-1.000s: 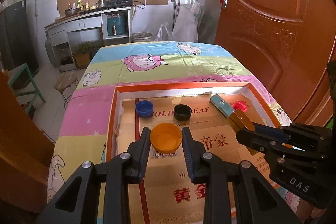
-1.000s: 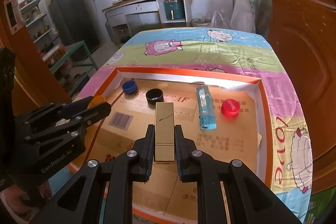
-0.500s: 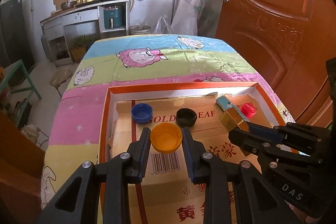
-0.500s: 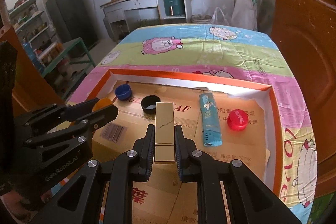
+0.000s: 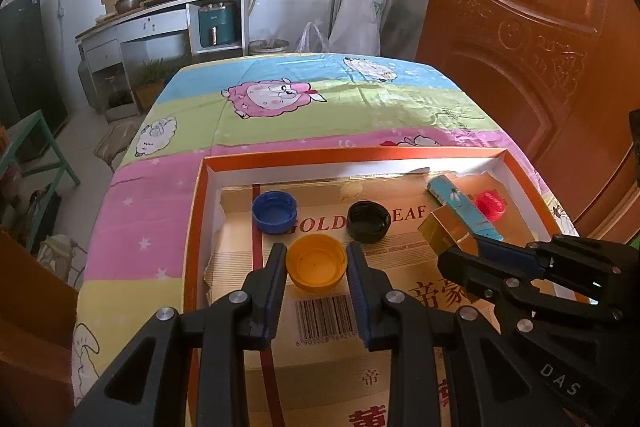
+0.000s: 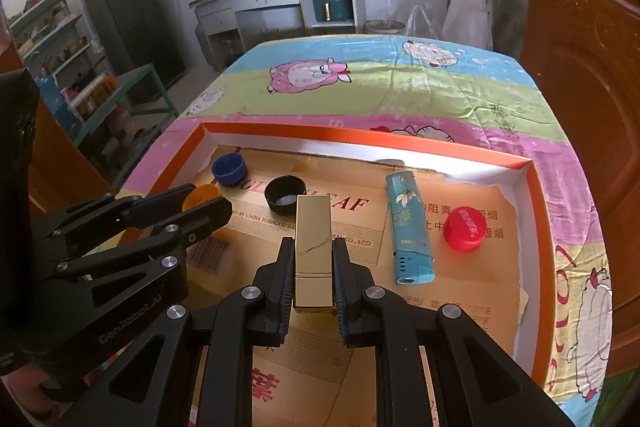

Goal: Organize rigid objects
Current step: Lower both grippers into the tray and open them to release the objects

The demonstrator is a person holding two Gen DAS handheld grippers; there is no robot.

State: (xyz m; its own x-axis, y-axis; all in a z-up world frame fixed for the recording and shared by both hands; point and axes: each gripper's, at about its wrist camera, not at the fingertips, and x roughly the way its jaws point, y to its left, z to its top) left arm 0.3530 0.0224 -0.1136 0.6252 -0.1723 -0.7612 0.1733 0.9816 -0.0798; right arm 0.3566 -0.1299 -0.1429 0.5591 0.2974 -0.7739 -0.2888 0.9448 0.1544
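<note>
L gripper (image 5: pixel 317 263) pinches orange cap (image 5: pixel 317 262) btwn both pads, above cardboard-lined orange tray (image 5: pixel 328 157). R gripper (image 6: pixel 313 259) clamped on gold lipstick tube (image 6: pixel 313 243), pointing fwd over tray. In tray: blue cap (image 5: pixel 274 211) and black cap (image 5: pixel 368 221) open side up, teal lighter (image 6: pixel 408 227) just beside red cap (image 6: pixel 465 228).

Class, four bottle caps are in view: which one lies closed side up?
The red cap: its solid top faces up, while the blue, black and orange caps show open hollows.
</note>
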